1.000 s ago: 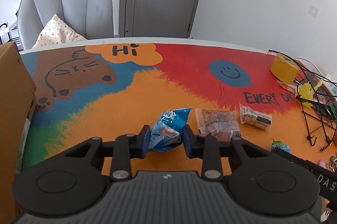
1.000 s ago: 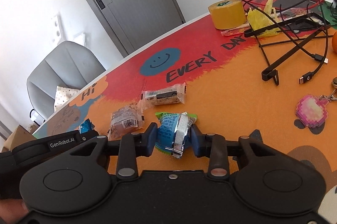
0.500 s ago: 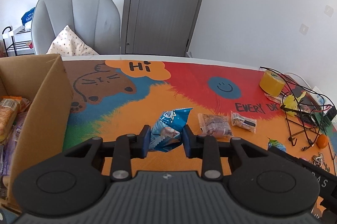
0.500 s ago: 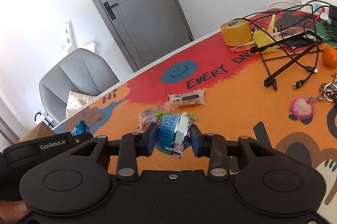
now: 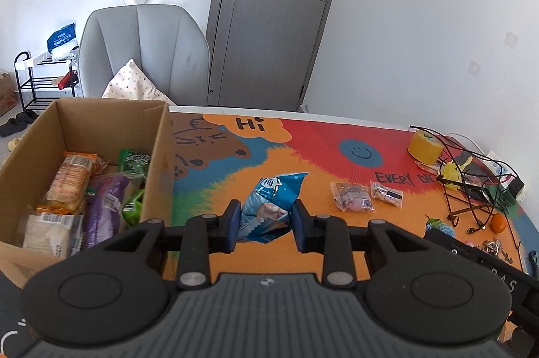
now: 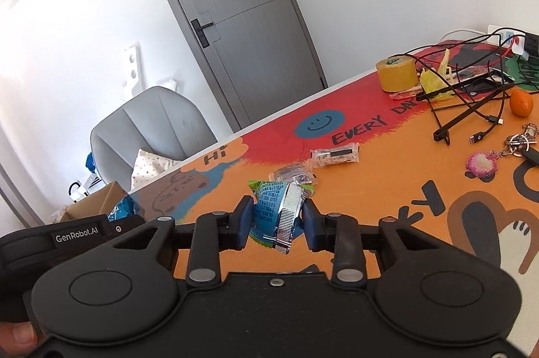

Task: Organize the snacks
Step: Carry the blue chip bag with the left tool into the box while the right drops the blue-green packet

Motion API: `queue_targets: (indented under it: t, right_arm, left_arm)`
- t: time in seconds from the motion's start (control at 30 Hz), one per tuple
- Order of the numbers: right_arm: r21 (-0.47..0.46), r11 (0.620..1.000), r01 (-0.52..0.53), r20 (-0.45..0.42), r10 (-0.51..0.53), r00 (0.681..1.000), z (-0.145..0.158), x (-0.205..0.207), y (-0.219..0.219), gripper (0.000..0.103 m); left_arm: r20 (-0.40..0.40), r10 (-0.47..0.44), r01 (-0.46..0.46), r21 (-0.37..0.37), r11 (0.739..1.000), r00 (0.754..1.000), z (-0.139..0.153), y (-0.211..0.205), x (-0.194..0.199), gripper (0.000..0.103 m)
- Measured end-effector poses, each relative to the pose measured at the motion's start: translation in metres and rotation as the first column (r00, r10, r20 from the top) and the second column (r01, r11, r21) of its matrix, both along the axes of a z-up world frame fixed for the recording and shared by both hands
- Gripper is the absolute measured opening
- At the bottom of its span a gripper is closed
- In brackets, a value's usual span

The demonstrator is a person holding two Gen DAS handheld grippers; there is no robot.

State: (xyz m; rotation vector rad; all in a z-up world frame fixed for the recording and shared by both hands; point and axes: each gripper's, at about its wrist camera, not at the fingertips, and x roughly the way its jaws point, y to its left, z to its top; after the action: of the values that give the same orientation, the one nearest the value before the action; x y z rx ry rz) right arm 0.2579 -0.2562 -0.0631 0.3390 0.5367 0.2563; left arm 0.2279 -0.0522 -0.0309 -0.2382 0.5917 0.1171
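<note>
Left tongs (image 5: 266, 218) pinch a blue packet (image 5: 271, 206) above the counter (image 5: 337, 250), right of the box (image 5: 158, 156); carry it over the wall before letting go. Right tongs (image 6: 278, 221), just tightened, clamp a green packet (image 6: 269, 211); the box (image 6: 97, 203) is mostly cut off there.

Home room: grey armchair (image 5: 145, 55) with cushion, shoe rack (image 5: 40, 78), door (image 5: 269, 11).
</note>
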Motion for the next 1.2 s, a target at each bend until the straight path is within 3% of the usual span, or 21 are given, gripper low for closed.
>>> queue_targets:
  t: [0.63, 1.2]
  right_arm:
    - [0.025, 0.989, -0.146, 0.116, 0.142, 0.983, 0.038, -0.053, 0.064, 0.030]
    - [-0.006, 0.955, -0.297, 0.101, 0.296, 0.950, 0.046, -0.040, 0.148, 0.031]
  left_arm:
    - [0.092, 0.173, -0.172, -0.013, 0.985, 0.981, 0.040, 0.088, -0.090, 0.031]
    - [0.085, 0.279, -0.274, -0.063, 0.960, 0.956, 0.040, 0.160, -0.103, 0.031]
